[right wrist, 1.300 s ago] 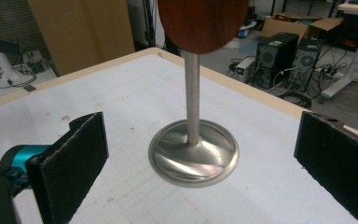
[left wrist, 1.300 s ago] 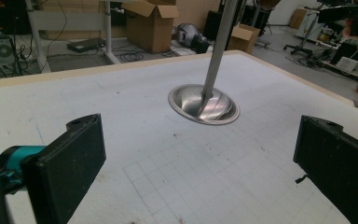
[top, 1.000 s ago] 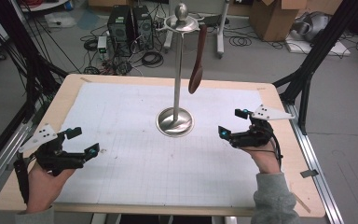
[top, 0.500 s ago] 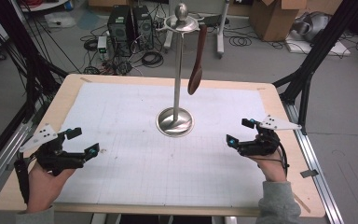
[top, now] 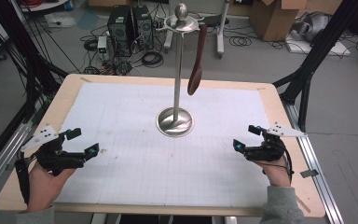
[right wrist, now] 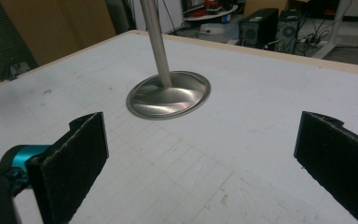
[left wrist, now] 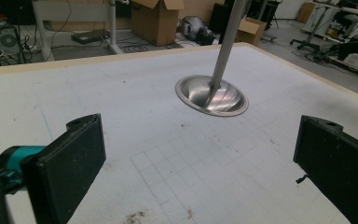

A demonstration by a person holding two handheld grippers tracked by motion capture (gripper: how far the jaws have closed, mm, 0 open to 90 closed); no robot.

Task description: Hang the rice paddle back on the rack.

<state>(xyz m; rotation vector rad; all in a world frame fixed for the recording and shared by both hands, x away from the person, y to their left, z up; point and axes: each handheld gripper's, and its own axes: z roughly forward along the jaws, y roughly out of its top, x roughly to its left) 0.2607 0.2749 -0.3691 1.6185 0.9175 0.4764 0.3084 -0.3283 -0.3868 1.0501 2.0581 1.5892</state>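
The dark brown wooden spoon point(top: 197, 60) is hanging from the tall steel stand point(top: 175, 122) at the far centre, being left untouched, while the left gripper point(top: 85, 142) and right gripper point(top: 245, 137) are being held wide open and empty near the table's near corners, suggesting the hanging work is done.

Wooden table point(top: 65, 100), light edge bare all round, white grid mat point(top: 135, 177) covering most of the top. Small brown stains point(left wrist: 135, 216) on the mat near the front edge. On the floor behind the table: two black computer towers point(top: 130, 23) side by side, loose cables point(top: 151, 58) coiled just beside them, cardboard box point(top: 272, 16) far right. Black frame struts point(top: 317, 56) slant at the right corner. Aluminium rail point(top: 317, 172) runs along the table's right side.
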